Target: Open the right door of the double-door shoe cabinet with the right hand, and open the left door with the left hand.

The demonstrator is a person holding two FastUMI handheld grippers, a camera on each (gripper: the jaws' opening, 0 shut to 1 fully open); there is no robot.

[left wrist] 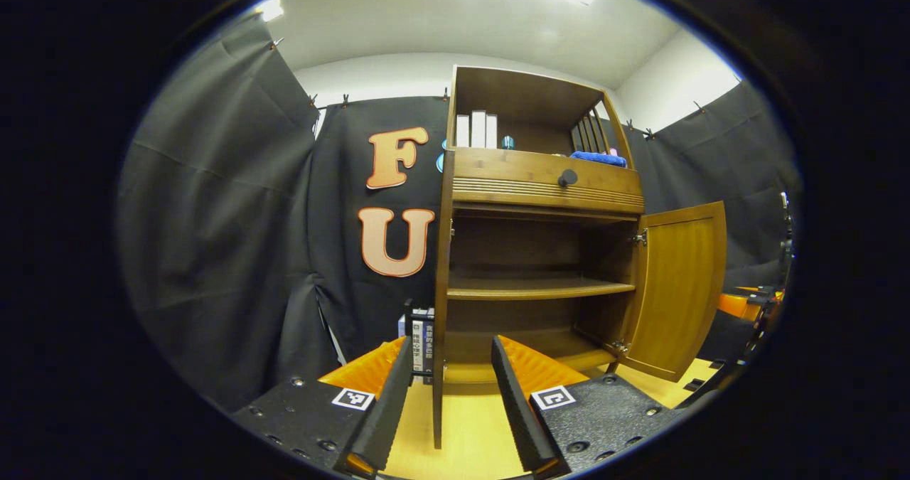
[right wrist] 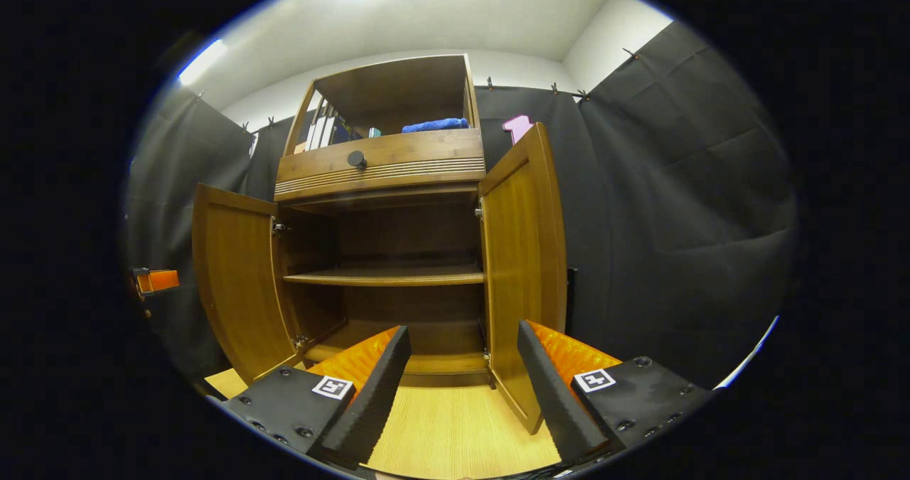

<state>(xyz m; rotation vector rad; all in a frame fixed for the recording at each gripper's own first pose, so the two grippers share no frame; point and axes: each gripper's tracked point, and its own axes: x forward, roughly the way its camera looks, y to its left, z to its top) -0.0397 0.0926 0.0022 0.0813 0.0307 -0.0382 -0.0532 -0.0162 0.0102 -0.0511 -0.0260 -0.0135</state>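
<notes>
The wooden shoe cabinet (left wrist: 540, 181) stands with both lower doors swung out and its inner shelf (left wrist: 540, 288) bare. In the left gripper view the left door (left wrist: 439, 288) appears edge-on. Its lower end sits between the spread fingers of my left gripper (left wrist: 451, 409), which is open. The right door (left wrist: 679, 288) hangs open beyond it. In the right gripper view the right door (right wrist: 522, 267) stands open. Its bottom corner lies between the fingers of my right gripper (right wrist: 466, 395), close to the right finger (right wrist: 561, 395). That gripper is open too. The left door (right wrist: 238, 281) is wide open.
A drawer with a dark knob (left wrist: 567, 178) sits above the doors. The top shelf holds white books (left wrist: 476, 130) and a blue cloth (left wrist: 598, 157). Books (left wrist: 421, 338) stand on the floor left of the cabinet. Light wood floor (right wrist: 455, 423) runs in front. Black cloth walls surround it.
</notes>
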